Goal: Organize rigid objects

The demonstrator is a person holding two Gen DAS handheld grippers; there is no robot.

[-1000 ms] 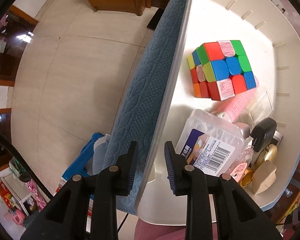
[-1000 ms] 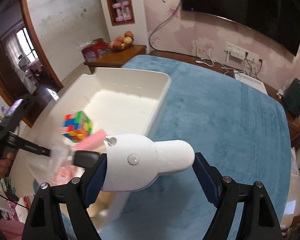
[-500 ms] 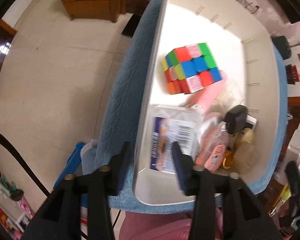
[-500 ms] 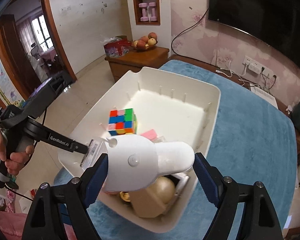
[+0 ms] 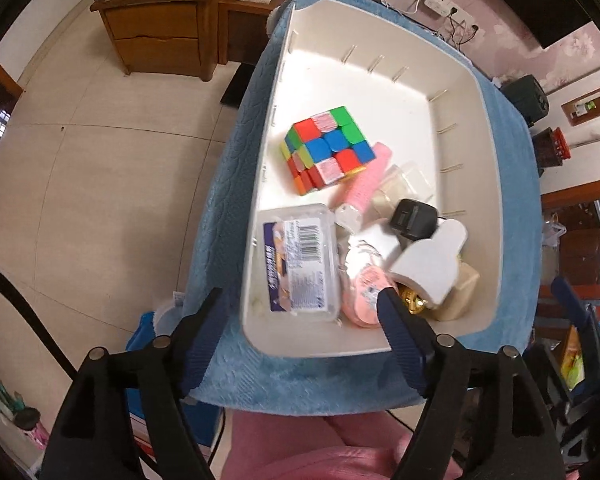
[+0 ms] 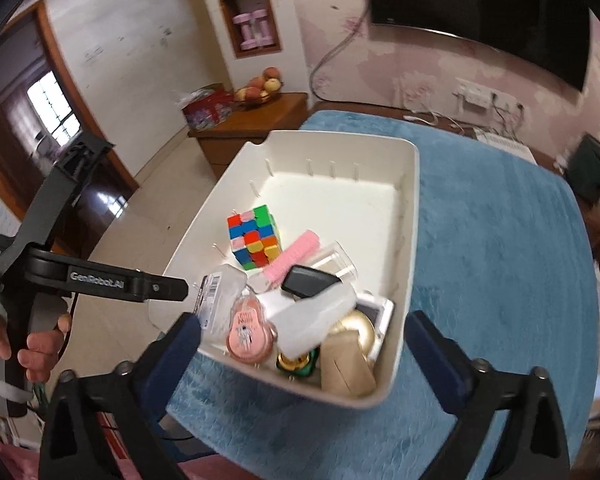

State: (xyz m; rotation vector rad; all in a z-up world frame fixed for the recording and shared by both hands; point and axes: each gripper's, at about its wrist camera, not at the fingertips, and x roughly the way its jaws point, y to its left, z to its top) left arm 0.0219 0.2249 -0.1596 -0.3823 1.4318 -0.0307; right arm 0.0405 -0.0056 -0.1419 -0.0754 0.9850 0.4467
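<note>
Both the left gripper (image 5: 300, 320) and the right gripper (image 6: 302, 340) have jaws spread wide, holding nothing. Between them sits one white bin (image 6: 410, 240) on the blue surface (image 6: 500, 240). Inside are one colorful cube (image 5: 326, 148), one pink roller (image 5: 366, 182), one white bottle (image 5: 428, 264), and one clear box (image 5: 296, 258).

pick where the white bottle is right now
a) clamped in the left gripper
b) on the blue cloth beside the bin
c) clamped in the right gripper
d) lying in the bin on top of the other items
d: the white bottle lies inside the bin on the pile, by the black charger, and the right gripper and left gripper are both open and hold nothing.
</note>
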